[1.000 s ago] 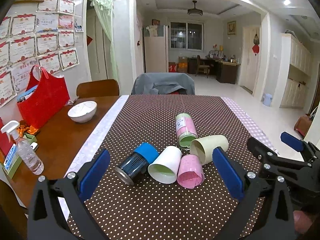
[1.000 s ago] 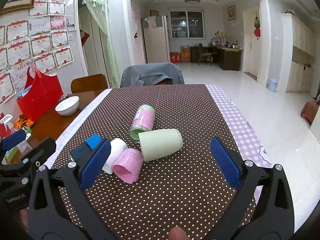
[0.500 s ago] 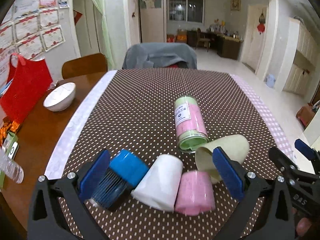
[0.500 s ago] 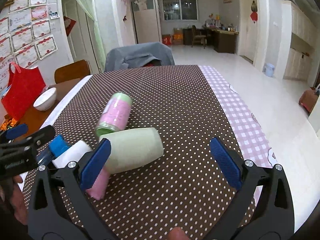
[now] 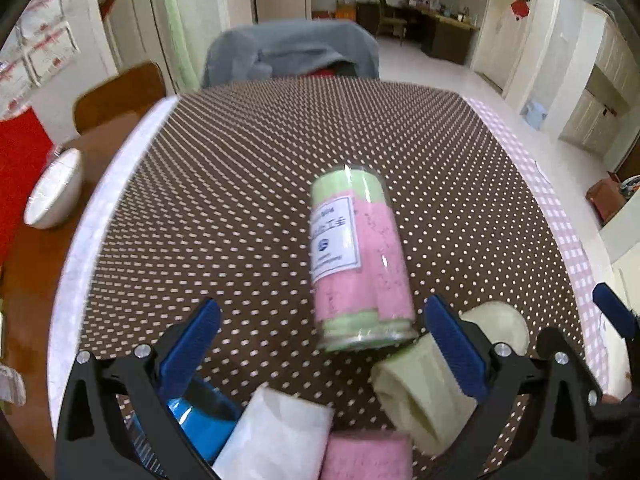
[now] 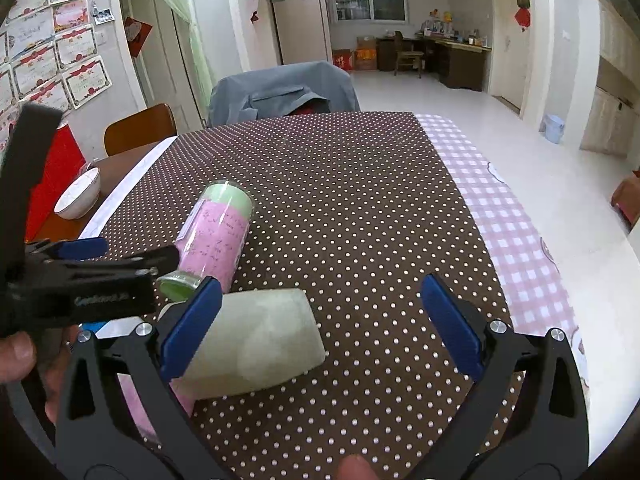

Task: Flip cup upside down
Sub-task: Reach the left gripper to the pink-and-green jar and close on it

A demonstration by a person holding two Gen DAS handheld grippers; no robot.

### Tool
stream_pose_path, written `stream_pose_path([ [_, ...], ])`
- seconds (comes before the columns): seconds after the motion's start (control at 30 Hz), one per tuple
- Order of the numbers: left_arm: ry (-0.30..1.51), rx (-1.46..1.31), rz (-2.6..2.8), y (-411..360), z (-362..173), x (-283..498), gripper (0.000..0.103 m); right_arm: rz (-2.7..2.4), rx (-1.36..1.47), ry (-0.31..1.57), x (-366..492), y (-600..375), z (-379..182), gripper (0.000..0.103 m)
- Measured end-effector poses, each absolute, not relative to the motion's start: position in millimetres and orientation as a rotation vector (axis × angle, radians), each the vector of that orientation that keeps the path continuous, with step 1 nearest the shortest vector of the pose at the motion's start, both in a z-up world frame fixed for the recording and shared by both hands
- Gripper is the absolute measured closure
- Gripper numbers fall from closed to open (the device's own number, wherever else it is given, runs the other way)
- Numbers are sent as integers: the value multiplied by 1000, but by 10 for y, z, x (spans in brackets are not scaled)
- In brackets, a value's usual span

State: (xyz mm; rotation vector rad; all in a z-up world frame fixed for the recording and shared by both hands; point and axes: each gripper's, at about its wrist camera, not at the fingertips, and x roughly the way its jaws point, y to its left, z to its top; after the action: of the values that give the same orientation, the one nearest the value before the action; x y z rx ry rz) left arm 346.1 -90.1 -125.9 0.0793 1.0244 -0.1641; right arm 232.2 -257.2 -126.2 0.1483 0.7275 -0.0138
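Note:
Several cups lie on their sides on the brown dotted tablecloth [image 5: 248, 184]. In the left wrist view a white cup [image 5: 276, 440] and a pink cup [image 5: 366, 456] lie between my fingers, a blue-capped dark cup [image 5: 200, 412] by the left finger, a pale green cup [image 5: 424, 400] by the right finger. A pink-and-green clear jar [image 5: 356, 264] lies ahead. My left gripper [image 5: 320, 348] is open above them. My right gripper [image 6: 320, 320] is open; the pale green cup [image 6: 256, 344] lies at its left finger, the jar [image 6: 214, 240] beyond.
A white bowl [image 5: 54, 188] and a red bag [image 5: 20, 160] are on the wooden table at the left. A chair with a grey jacket [image 6: 284, 92] stands at the far end. A pink checked cloth [image 6: 504, 216] covers the table's right edge.
Both grippers have moved forward and down toward the cups, which now sit lower and larger in view. The left gripper now shows close at the left of the right wrist view.

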Motion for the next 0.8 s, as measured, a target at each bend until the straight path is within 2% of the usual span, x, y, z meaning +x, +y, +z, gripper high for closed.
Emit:
stream_pose_path([
  [0.4,1226,-3,-213,-1027,-1696,4172,4,-18,171,742,2485,-2665,-1289,6],
  [0.43,1243,-8,-218,-1036,-1740,4222,5,-19,174,741,2478,-2670,-1283,6],
  [0.5,1278,-32,-245,-1042,-1833,4315,35,-18,178,740,2470,-2678,-1270,6],
  [0.57,1303,-77,-268,-1021,-1889,4386,35,-22,180,736,2443,-2683,-1253,6],
  [0.8,1206,-48,-249,-967,-1651,4309,35,-26,195,726,2320,-2696,-1199,6],
])
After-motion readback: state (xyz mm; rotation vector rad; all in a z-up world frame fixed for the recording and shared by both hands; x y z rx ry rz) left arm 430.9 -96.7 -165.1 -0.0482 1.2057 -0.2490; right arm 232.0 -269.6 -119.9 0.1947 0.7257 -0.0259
